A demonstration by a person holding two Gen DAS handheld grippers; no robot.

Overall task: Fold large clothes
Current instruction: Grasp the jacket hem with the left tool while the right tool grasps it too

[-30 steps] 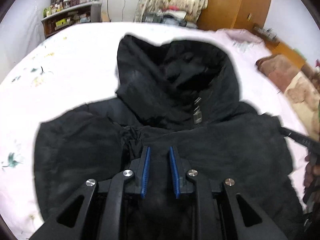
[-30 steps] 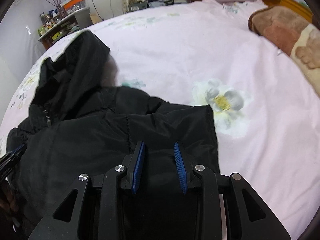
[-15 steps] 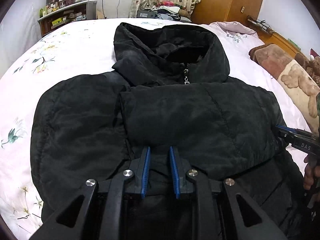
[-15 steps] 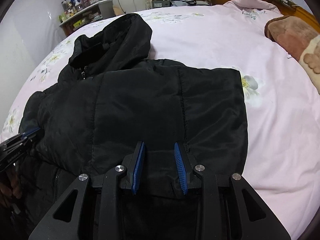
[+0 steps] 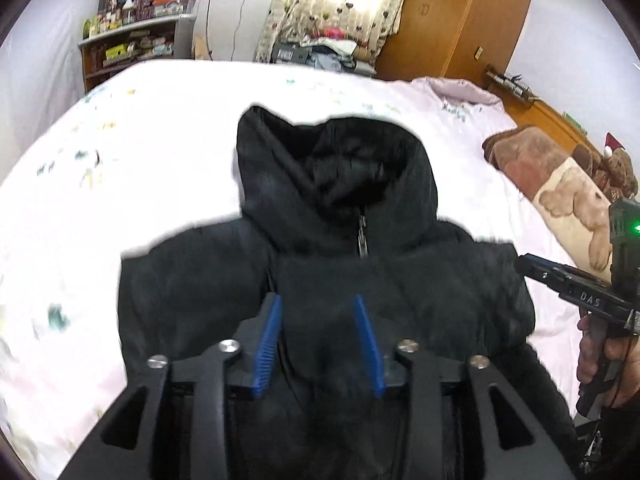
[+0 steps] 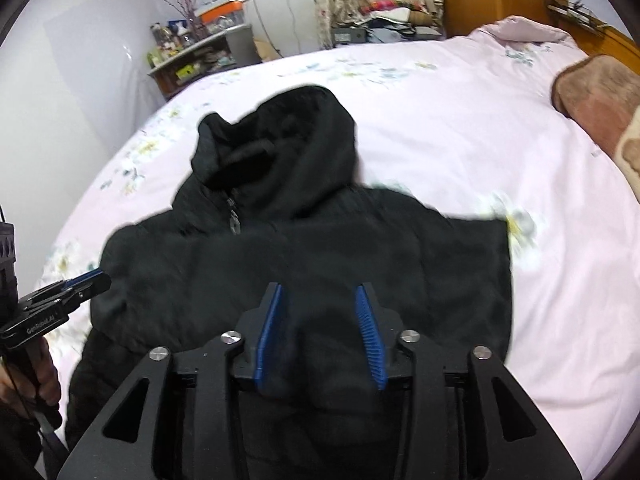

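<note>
1. I am looking down at a black hooded jacket (image 5: 400, 292) lying on the bed (image 5: 120, 200), which is spread with a pale pink flowered sheet. The jacket is folded up toward the hood (image 5: 332, 168), and the hood is lying at the jacket's far end from me.
2. My left gripper (image 5: 318, 336) is hovering over the jacket's near left part. Its blue fingers (image 5: 266, 344) are spreading apart; dark fabric is showing between them, but the pads are not pressing on it.
3. My right gripper (image 6: 320, 332) is hovering over the jacket's near right part. Its fingers (image 6: 370, 340) are also opening, with black fabric bunching in the gap and neither pad clamping it.
4. In the left view, my right hand (image 5: 600, 356) is holding its gripper handle just past the jacket's right edge.
5. A brown blanket (image 5: 552, 176) with a bear print is lying well to the right of the jacket.
6. A cluttered shelf (image 5: 132, 48) is standing beyond the jacket, past the far left of the bed, and a wooden wardrobe (image 5: 460, 20) is standing beyond it to the right.
</note>
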